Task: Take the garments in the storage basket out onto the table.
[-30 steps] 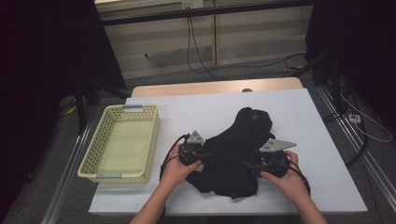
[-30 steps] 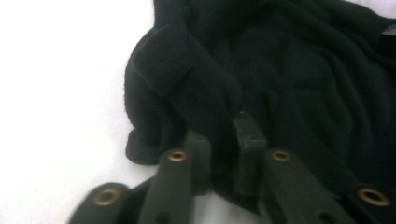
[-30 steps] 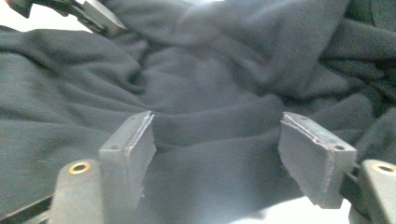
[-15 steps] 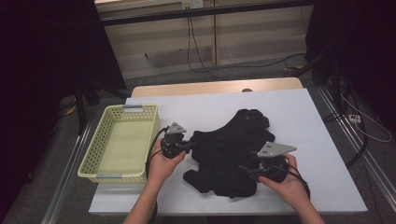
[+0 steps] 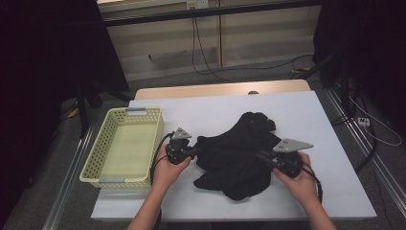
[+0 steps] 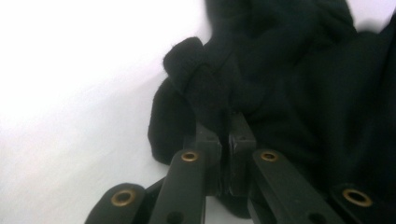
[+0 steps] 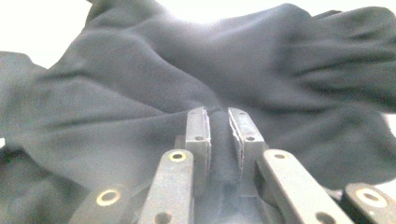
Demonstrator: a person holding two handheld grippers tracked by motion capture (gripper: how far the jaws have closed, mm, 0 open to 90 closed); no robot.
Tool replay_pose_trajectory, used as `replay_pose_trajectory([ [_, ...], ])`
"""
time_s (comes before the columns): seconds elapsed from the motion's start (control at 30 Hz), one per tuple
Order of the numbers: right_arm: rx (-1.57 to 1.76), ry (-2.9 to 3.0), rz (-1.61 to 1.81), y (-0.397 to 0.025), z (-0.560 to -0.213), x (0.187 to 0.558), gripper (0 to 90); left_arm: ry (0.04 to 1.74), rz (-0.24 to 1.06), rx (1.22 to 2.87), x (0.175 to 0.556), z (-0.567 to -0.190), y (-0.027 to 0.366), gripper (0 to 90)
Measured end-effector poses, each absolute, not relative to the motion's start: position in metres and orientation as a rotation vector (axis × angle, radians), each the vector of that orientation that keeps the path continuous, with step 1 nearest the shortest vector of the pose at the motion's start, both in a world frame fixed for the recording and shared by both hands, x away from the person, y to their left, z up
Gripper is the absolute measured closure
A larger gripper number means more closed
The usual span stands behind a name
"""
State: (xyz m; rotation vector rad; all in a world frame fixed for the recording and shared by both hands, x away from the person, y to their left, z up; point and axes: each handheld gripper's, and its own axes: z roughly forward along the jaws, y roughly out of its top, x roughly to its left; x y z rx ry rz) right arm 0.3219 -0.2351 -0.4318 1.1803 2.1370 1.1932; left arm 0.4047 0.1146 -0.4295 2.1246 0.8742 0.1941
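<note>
A crumpled black garment (image 5: 239,153) lies on the white table (image 5: 297,110), slightly right of the middle. My left gripper (image 5: 195,152) is at the garment's left edge, shut on a bunched fold of the cloth (image 6: 205,79); in the left gripper view its jaws (image 6: 229,123) are pressed together on the fabric. My right gripper (image 5: 262,158) is at the garment's right front side. In the right gripper view its jaws (image 7: 218,126) stand close together with a ridge of the dark cloth (image 7: 154,70) pinched between them.
A pale yellow perforated basket (image 5: 98,148) stands at the table's left side, close to my left hand, with nothing in it. Bare table surface lies behind and to the right of the garment. Cables trail over the floor beyond the table.
My left gripper has moved left toward the basket with the garment's edge in it, stretching the cloth out sideways. The right gripper has stayed nearly in place.
</note>
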Motion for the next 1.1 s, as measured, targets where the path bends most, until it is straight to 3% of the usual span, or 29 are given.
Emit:
replay_pose_trajectory([
  [0.2,1.320,2.050,1.142,-0.260,-0.445,0.340,79.3,0.871,0.174,2.133,0.408,-0.436,0.111,86.8],
  [0.27,1.313,2.068,1.134,-0.256,-0.447,0.340,74.4,0.874,0.154,2.115,0.408,-0.438,0.110,86.2],
  [0.43,1.231,2.092,1.103,-0.241,-0.439,0.332,51.4,0.864,0.142,2.124,0.406,-0.436,0.109,83.8],
  [0.7,1.067,2.181,1.190,-0.205,-0.420,0.314,35.6,0.857,0.148,2.128,0.402,-0.432,0.110,79.4],
  [0.93,0.907,2.350,1.290,-0.165,-0.421,0.310,41.4,0.876,0.156,2.107,0.399,-0.431,0.114,74.2],
  [1.1,0.819,2.512,1.226,-0.131,-0.444,0.313,50.8,0.879,0.170,2.092,0.395,-0.427,0.116,49.6],
])
